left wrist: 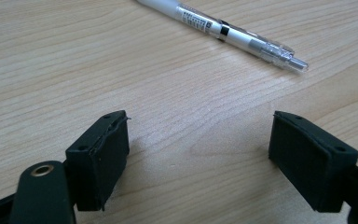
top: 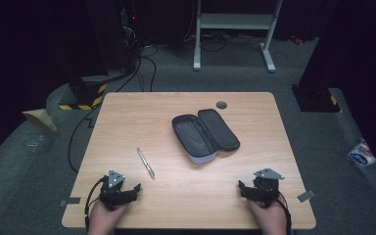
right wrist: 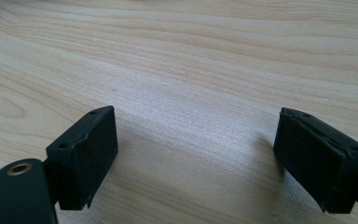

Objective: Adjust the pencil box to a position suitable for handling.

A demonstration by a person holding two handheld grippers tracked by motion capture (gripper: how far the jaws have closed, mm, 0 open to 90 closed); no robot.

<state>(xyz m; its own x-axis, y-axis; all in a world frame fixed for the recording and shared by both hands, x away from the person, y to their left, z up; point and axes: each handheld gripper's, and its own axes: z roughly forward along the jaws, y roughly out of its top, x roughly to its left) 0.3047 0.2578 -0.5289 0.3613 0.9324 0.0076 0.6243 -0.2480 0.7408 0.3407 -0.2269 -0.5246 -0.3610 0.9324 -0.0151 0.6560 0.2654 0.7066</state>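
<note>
Both grippers, left [top: 138,186] and right [top: 240,185], gape wide, empty. Pen [left wrist: 223,33] lies just beyond left fingers [left wrist: 103,154]. Looks light, stiff, slick; grip mid-barrel.

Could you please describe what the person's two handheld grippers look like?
Both the left gripper and the right gripper are matt black, each topped by a grey three-cornered plate and trailing a black cable. Their jaws are blocky black pads with small screw holes. The person's hands are bare.

High view looks down on the whole table [top: 186,196]; both gripper views skim its wood closely.
</note>
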